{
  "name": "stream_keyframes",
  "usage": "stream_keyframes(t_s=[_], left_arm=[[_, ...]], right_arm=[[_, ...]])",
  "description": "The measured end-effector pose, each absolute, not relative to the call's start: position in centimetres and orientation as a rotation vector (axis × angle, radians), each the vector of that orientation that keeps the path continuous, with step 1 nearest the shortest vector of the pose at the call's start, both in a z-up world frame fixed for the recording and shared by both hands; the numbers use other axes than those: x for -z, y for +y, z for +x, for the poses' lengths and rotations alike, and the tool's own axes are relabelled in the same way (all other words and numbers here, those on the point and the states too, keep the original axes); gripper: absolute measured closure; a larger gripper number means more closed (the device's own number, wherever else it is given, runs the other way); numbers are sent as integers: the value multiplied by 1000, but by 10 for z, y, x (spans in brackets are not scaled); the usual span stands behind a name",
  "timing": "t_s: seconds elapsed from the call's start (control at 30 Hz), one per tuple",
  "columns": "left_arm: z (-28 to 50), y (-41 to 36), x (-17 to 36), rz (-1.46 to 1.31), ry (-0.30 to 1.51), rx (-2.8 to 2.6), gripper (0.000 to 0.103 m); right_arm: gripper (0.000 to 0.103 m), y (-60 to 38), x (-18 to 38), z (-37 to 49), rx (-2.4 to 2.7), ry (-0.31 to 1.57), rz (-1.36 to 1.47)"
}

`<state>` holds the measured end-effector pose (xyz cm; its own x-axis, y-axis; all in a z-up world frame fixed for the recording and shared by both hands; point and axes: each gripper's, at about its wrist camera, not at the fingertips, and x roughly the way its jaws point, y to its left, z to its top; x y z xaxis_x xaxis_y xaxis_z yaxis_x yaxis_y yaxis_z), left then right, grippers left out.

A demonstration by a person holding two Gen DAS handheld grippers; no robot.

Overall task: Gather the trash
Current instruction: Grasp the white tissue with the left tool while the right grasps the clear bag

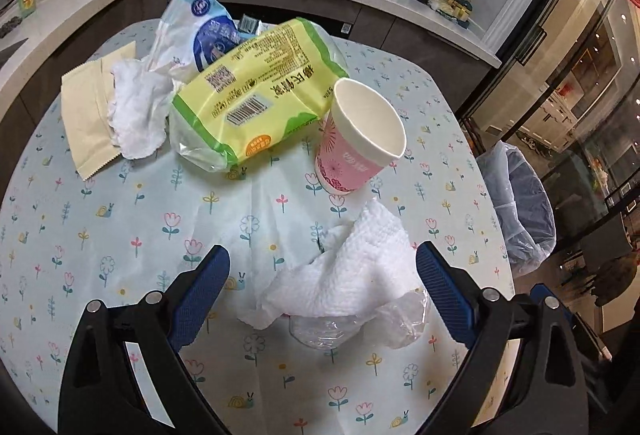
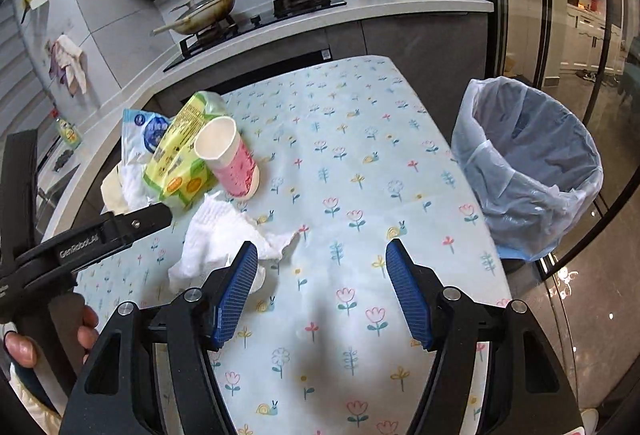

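Note:
My left gripper (image 1: 322, 253) stands open wide over the flowered table (image 1: 120, 235). A crumpled white paper towel (image 1: 352, 275) on clear plastic film (image 1: 400, 323) lies between its blue pads, which are not touching it. Behind stand a pink paper cup (image 1: 360, 143), a yellow-green package (image 1: 260, 91), a blue-white bag (image 1: 200, 31), another white tissue (image 1: 136, 111) and a beige packet (image 1: 86, 115). My right gripper (image 2: 321, 248) is open over bare tablecloth with nothing between its fingers. The paper towel (image 2: 216, 239) lies just left of it.
A bin lined with a clear bag (image 2: 528, 163) stands off the table's right edge. A kitchen counter with a hob and pans (image 2: 256, 7) runs behind. One black finger (image 2: 148, 219) of the left gripper and a person's hand (image 2: 24, 347) show at the left.

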<state>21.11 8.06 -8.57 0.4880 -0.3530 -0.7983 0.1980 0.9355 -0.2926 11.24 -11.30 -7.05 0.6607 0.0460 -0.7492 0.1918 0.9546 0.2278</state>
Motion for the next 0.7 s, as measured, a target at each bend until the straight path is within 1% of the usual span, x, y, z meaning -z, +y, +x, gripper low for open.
stream_keyframes(t_s=[0.1,0.17,0.2,0.27,0.3,0.37,0.4,0.47,0.53,0.7], left_arm=[[216,71,97,-181,1042,367,18],[220,64,106,-187,1074,394,33],[222,60,109,-192,1093,413,37],[225,55,115,-204,1122,443,55],[225,53,116,-202,1128,456,60],[224,51,117,-191,1129,473,75],[223,52,116,-191,1124,478,78],[223,54,112,-191,1114,481,88],[223,58,108,-198,1105,483,92],[225,69,105,-217,1097,473,93]], right_arm=[[39,-103,79,114,63,872,299],[39,-96,85,116,45,889,304],[39,-93,88,116,37,896,306],[39,-85,95,118,19,915,303],[39,-82,97,119,14,922,300],[39,-75,103,122,1,937,296],[39,-72,105,123,-7,943,295],[39,-67,107,127,-21,945,294],[39,-61,110,133,-38,950,296],[39,-50,114,144,-81,962,315]])
